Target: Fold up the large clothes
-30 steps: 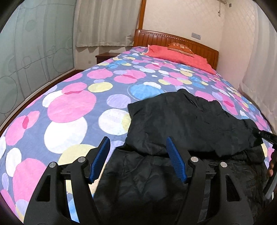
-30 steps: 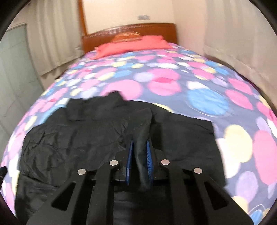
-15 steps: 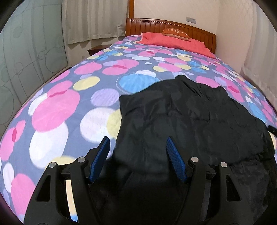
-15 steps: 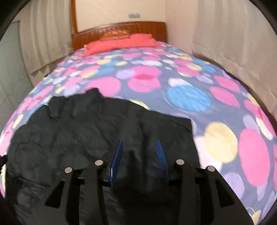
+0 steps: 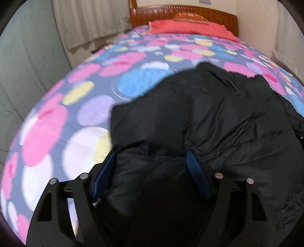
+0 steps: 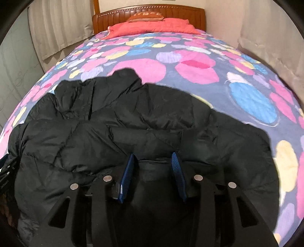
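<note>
A large black puffy jacket [image 5: 218, 114] lies on the bed, folded over on itself, with its collar toward the headboard. It also shows in the right wrist view [image 6: 133, 121]. My left gripper [image 5: 151, 157] is open, low over the jacket's near left part, with fabric bulging between its blue pads without being clamped. My right gripper [image 6: 153, 156] is open over the jacket's near edge, with fabric lying between its pads.
The bed has a spotted pink, blue and yellow cover [image 6: 199, 70]. A red pillow [image 6: 152, 27] and wooden headboard [image 6: 148, 11] are at the far end. Curtains [image 5: 85, 22] hang at the left, a wall stands at the right.
My right gripper has opened and let go of the jacket fold it held. Both grippers have moved lower and closer onto the jacket, which now lies folded over.
</note>
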Available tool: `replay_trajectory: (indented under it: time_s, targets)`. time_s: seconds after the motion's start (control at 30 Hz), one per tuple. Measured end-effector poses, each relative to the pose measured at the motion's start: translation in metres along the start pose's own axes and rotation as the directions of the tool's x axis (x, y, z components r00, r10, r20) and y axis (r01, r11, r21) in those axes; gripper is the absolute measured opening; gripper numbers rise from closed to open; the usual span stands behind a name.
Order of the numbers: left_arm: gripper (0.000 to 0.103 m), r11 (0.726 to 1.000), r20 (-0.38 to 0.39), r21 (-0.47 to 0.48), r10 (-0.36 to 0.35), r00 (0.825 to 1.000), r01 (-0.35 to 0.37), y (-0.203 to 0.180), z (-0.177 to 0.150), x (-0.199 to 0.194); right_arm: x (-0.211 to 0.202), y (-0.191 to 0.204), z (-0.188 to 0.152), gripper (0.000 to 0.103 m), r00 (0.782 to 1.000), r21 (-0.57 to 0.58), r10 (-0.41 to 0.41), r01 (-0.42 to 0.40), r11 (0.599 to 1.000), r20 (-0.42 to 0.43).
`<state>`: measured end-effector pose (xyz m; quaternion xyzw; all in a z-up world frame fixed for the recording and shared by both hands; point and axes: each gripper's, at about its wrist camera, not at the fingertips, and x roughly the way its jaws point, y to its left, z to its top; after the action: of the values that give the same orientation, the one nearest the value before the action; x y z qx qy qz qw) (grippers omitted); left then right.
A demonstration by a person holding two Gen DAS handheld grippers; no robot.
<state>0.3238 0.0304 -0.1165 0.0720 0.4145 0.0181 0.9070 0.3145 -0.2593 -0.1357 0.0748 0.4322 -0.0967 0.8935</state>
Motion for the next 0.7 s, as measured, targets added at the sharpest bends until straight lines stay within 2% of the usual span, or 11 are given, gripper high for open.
replay_trajectory:
  time_s: [0.03,0.13,0.2,0.23,0.3,0.37,0.43,0.53,0.6,0.67,0.7]
  targets:
    - [0.072,1.0,0.042,-0.008,0.007,0.999,-0.007,0.0,0.002,-0.013,-0.006,0.001,0.002,0.042,1.0,0.002,0.002,-0.002,1.0,0.018]
    - [0.072,0.998,0.145,-0.016,-0.05,0.988,0.053,-0.012,0.009,-0.044,-0.023,0.017,0.005,0.042,0.996,-0.014,0.044,-0.043,0.999,0.08]
    - [0.075,0.993,0.152,0.01,-0.118,0.981,0.118,-0.027,0.013,-0.047,-0.024,0.031,0.008,0.042,0.993,-0.037,0.081,-0.078,0.996,0.087]
    - [0.076,0.988,0.142,0.034,-0.151,0.978,0.148,-0.04,0.013,-0.043,-0.021,0.042,0.008,0.042,0.992,-0.064,0.092,-0.087,0.994,0.083]
    - [0.076,0.986,0.108,0.069,-0.16,0.981,0.153,-0.057,0.011,-0.032,-0.01,0.054,0.004,0.043,0.995,-0.101,0.085,-0.079,0.992,0.058]
    - [0.076,0.983,-0.01,0.125,-0.133,0.991,0.133,-0.079,0.002,-0.002,0.013,0.063,-0.004,0.044,0.999,-0.129,0.047,-0.047,0.99,-0.006]
    - [0.076,0.984,-0.013,0.114,-0.134,0.991,0.134,-0.08,-0.002,0.003,0.015,0.063,-0.006,0.044,0.999,-0.141,0.042,-0.041,0.989,0.007]
    - [0.076,0.985,0.016,0.049,-0.166,0.986,0.165,-0.062,-0.003,-0.015,-0.01,0.053,-0.008,0.044,0.997,-0.126,0.066,-0.063,0.99,0.024]
    - [0.076,0.987,0.062,0.023,-0.161,0.985,0.16,-0.048,-0.007,-0.026,-0.029,0.041,-0.019,0.048,0.997,-0.119,0.027,-0.018,0.993,0.073]
    - [0.077,0.989,0.031,0.013,-0.148,0.989,0.148,-0.043,-0.01,-0.018,-0.02,0.031,-0.028,0.052,0.998,-0.099,-0.031,0.036,0.994,0.05]
    - [0.078,0.986,-0.019,0.009,-0.165,0.986,0.165,-0.044,-0.012,-0.006,-0.008,0.025,-0.035,0.054,1.0,-0.083,-0.011,0.012,0.996,0.021]
